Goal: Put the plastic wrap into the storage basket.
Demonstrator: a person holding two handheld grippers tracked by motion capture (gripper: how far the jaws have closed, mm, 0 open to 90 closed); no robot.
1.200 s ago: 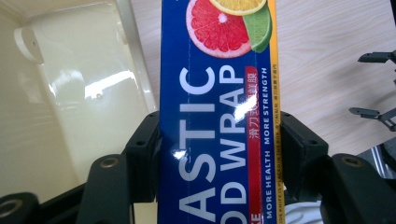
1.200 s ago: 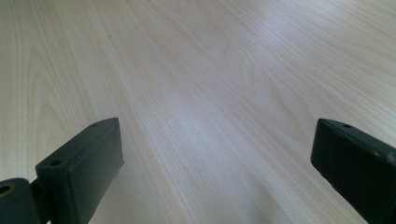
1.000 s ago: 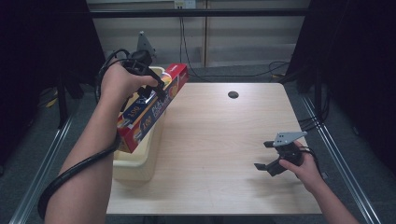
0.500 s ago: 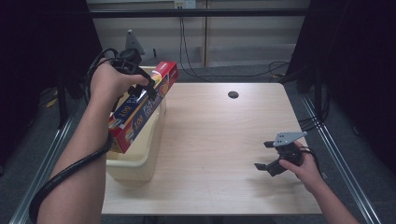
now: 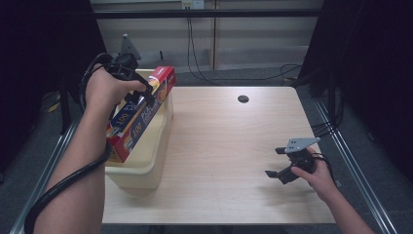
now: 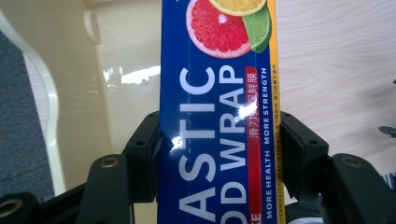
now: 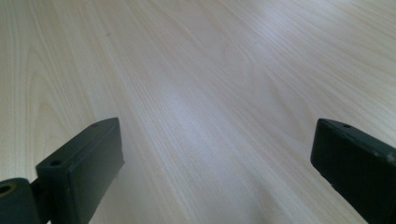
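Left tongs: clamped tight on the plastic food wrap box, one black jaw pressed to each long side, as the left gripper view shows.
Wrap box: held in the air, tilted, low end down inside the cream plastic bin, red top end sticking up past the far rim.
Bin: sits on the left part of the bench, right by the edge; its walls flank the box's lower half.
Right tongs: jaws spread wide apart with nothing between them, just bare wood grain below in the right gripper view, hovering low over the bench's right side.
Gap between hands: well apart, open wood between the two.
Bench extras: small dark round hole near the far edge.
Background: cables hanging behind the bench, well off from both tongs.
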